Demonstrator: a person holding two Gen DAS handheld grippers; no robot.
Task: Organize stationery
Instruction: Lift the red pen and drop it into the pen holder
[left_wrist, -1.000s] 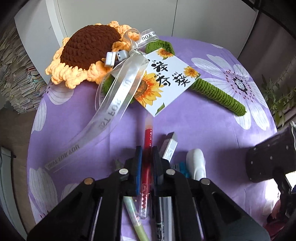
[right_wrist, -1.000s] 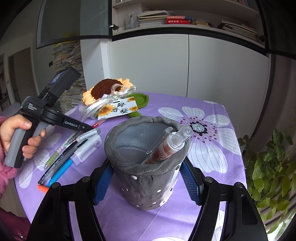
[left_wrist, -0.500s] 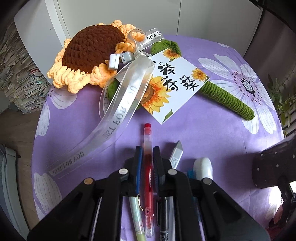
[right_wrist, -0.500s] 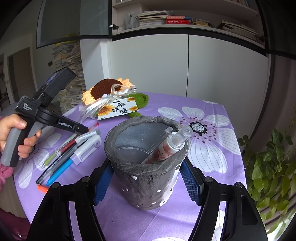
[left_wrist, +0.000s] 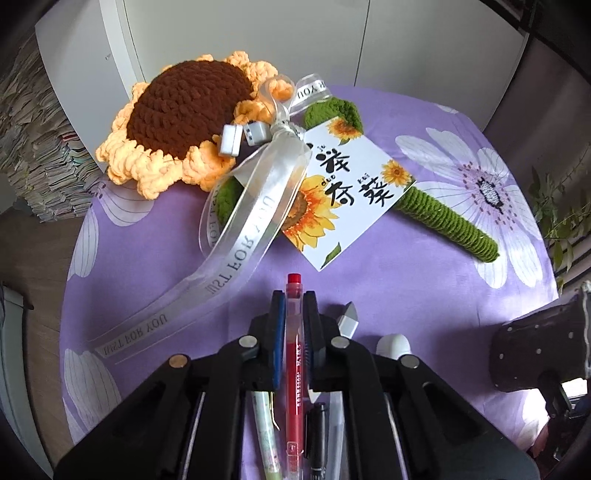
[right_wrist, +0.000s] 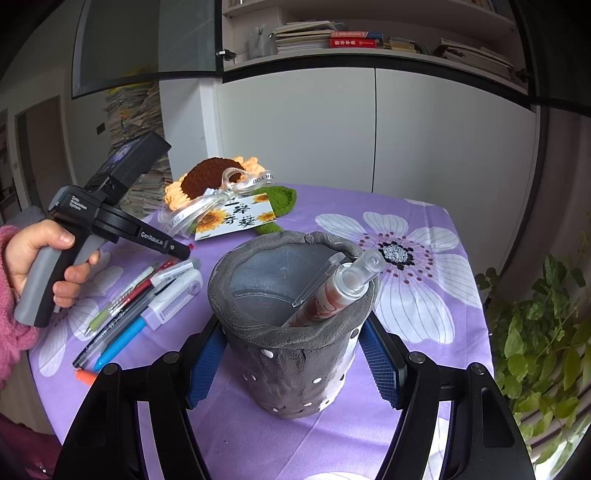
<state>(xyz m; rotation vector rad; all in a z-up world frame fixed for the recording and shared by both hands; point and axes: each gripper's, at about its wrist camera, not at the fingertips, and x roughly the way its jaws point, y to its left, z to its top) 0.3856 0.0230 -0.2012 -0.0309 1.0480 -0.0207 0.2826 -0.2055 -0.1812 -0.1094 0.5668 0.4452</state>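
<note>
Red pen: light, stiff, slick barrel, pinched lengthwise between your left claw's closed pads, cap end poking past the tips; right claw clamps the cup, so keep the mid-barrel hold.

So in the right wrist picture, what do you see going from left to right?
Hand → pens → grey pen pot → big white flower on the cloth → green plant.
</note>
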